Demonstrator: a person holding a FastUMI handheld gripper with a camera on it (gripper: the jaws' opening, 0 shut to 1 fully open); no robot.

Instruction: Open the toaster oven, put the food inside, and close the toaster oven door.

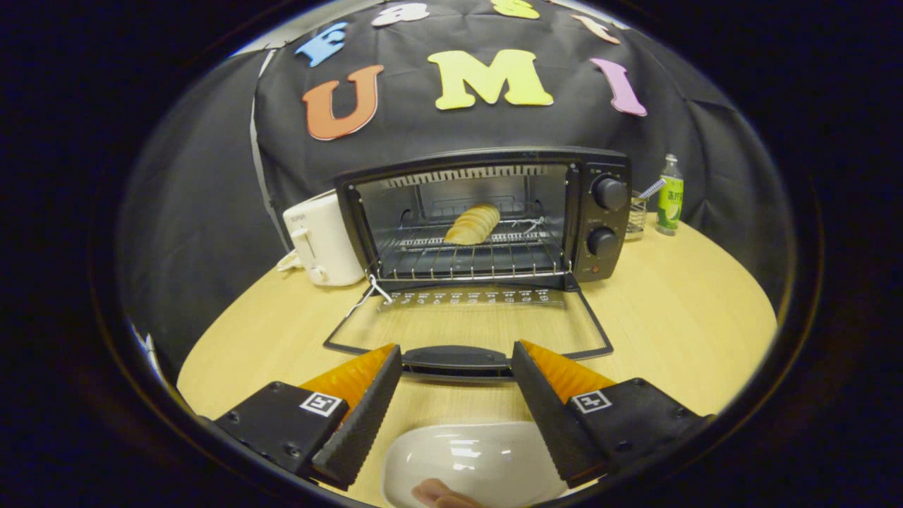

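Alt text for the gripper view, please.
A toaster oven stands with its glass door folded down flat and a bread roll on the rack; the open claw hovers at the door's handle, above a white dish.

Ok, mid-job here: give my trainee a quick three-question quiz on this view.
1. True or false: the toaster oven door lies folded down, open.
2. Where is the bread? A) on the white dish B) on the oven rack C) between the fingers
3. What lies just ahead of the open gripper?

Key: 1 true. 2 B, on the rack. 3 the door handle; the fingers hold nothing.
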